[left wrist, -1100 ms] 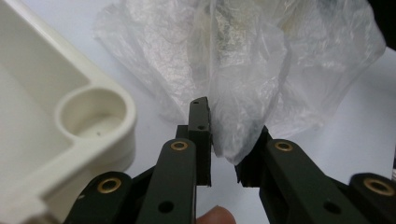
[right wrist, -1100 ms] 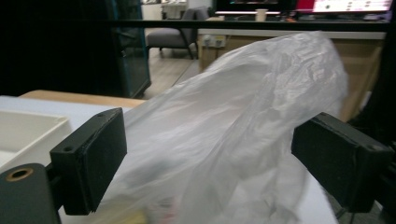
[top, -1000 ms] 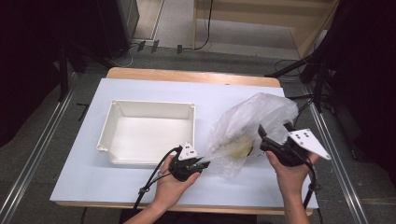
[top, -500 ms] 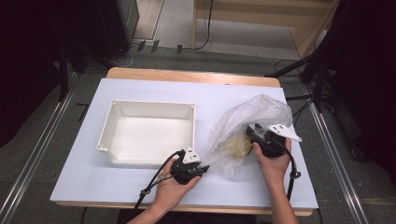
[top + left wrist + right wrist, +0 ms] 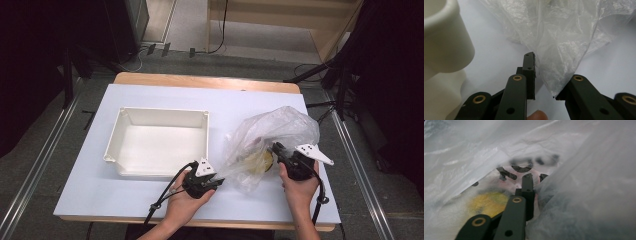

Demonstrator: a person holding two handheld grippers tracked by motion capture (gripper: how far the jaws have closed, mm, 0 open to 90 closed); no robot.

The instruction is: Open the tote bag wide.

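Plastic bag (image 5: pixel 272 142), clear and crumpled, lies on the right half of the white counter (image 5: pixel 100 195) in the high view, well apart from no other item but the white tray (image 5: pixel 160 142), which stands just to its left. A yellow item (image 5: pixel 257 162) shows dimly through the film near the bag's lower edge. The left gripper (image 5: pixel 216 181) sits at the bag's lower left corner, just in front of the tray's near wall. The right gripper (image 5: pixel 276 150) is at the bag's right side, its tips pushed against the film; a grey three-cornered plate tops it.

Left gripper view: the left gripper (image 5: pixel 544 75) has its jaws closed most of the way, and a gathered corner of the plastic bag (image 5: pixel 559 42) hangs down between them and is pinched there. The tray's rounded white corner (image 5: pixel 444 42) stands close at the left, on the counter (image 5: pixel 491 42).

Right gripper view: the right gripper (image 5: pixel 534 178) is wrapped about by the plastic bag (image 5: pixel 586 182). Its jaws have just been closing and now stand shut, with film gathered at the tips. One jaw is clear to see; the other is veiled by folds. The yellow item (image 5: pixel 487 203) and blurred dark printing (image 5: pixel 519 168) lie behind the film.
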